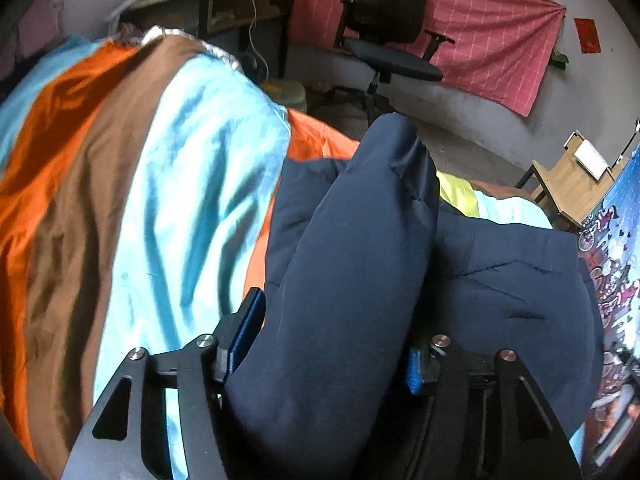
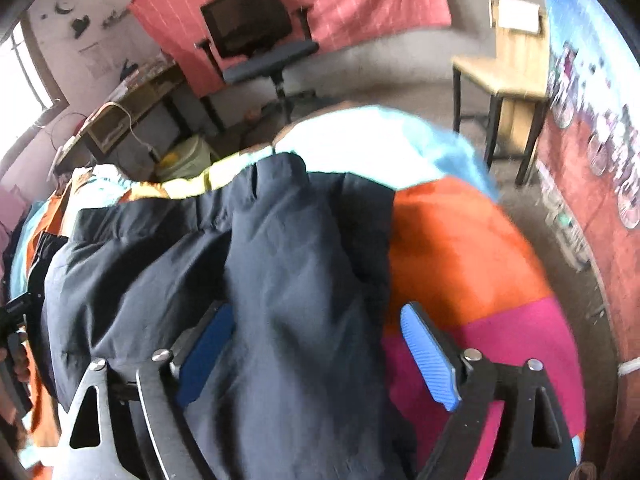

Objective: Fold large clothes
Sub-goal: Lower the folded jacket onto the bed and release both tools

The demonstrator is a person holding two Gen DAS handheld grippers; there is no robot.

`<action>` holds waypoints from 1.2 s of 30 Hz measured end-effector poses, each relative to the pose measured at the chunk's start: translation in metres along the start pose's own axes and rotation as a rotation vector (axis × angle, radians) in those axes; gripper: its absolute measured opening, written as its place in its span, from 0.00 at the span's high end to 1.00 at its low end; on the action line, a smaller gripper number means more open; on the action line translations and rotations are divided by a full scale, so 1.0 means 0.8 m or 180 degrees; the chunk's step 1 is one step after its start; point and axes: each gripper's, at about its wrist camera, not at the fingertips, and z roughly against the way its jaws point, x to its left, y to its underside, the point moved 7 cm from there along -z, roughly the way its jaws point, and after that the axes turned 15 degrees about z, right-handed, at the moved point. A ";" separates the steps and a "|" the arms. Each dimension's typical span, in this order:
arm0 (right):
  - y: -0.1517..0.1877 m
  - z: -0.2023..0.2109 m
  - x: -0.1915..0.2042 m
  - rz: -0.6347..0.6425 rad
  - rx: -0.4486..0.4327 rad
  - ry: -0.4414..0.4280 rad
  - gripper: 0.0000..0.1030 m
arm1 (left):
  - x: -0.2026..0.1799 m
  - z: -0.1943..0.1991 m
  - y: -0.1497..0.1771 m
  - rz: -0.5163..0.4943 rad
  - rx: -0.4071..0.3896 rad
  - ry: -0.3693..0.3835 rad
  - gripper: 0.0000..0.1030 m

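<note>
1. The navy jacket (image 1: 352, 280) lies on a bed under a striped bedspread (image 1: 120, 184) of orange, brown, light blue and pink, with one padded fold, perhaps a sleeve, raised as a ridge down its middle.
2. The left gripper (image 1: 332, 344) has its jaws partly apart on either side of that ridge; the cloth fills the gap and touches the left pad, but I cannot tell whether it is pressed.
3. The right gripper (image 2: 320, 356) stands with jaws wide. Its left pad lies against the cloth; its right pad hangs clear over the pink stripe.
4. Judging by this, the step in hand is laying the fold down and letting go. To do it well, both grippers should draw back low and straight so no pad drags the fold open, and then the ridge should be pressed flat before the next fold.
5. No brand, label or readable writing shows on the jacket. The printed hanging (image 2: 592, 128) at the right is too blurred to read.
</note>
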 end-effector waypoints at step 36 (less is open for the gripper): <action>0.062 0.245 0.213 0.0501 -0.1359 0.0635 0.00 | -0.002 0.268 0.121 -0.0575 -0.1415 0.0300 0.02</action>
